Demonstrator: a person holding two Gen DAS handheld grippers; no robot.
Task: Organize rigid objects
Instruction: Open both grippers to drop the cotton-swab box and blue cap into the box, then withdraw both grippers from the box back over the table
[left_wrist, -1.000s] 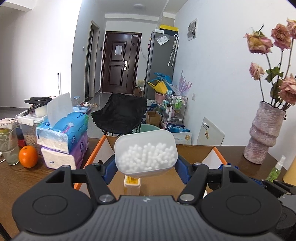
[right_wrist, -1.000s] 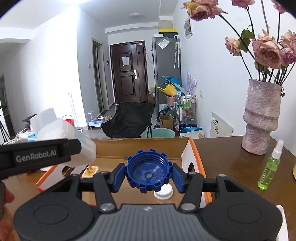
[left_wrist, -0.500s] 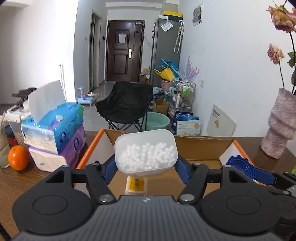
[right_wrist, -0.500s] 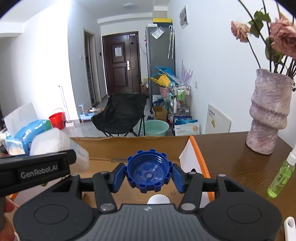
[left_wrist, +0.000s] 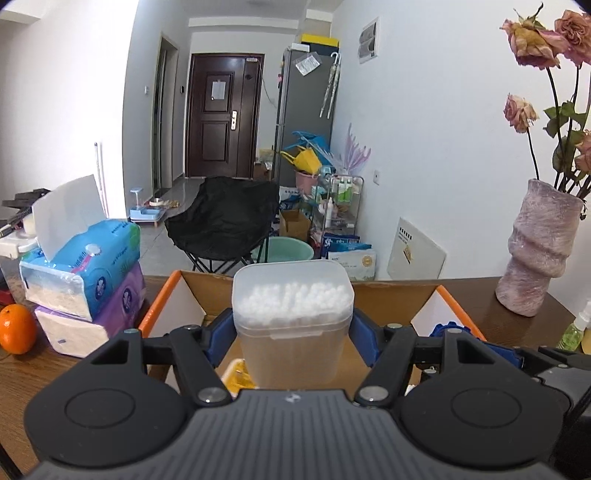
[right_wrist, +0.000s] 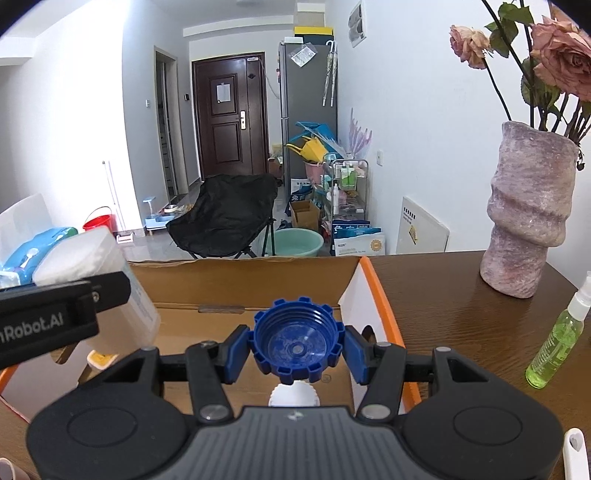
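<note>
My left gripper (left_wrist: 293, 332) is shut on a clear plastic cotton swab box (left_wrist: 293, 314), held upright over the open cardboard box (left_wrist: 199, 288). The swab box also shows at the left of the right wrist view (right_wrist: 88, 258). My right gripper (right_wrist: 297, 339) is shut on a blue ribbed bottle cap (right_wrist: 298, 341) above the right part of the cardboard box (right_wrist: 240, 280). The blue cap shows at the right of the left wrist view (left_wrist: 450, 328). Inside the box lie a white cap (right_wrist: 293, 393) and a small yellow-topped item (left_wrist: 236, 373).
A stack of tissue packs (left_wrist: 81, 266) and an orange (left_wrist: 16, 328) sit left of the box. A pink vase with dried roses (right_wrist: 528, 218) and a green spray bottle (right_wrist: 557, 339) stand on the wooden table to the right.
The left gripper tipped the swab box from facing the camera to upright and lowered it toward the box. The right gripper with the blue cap moved slightly lower over the box.
</note>
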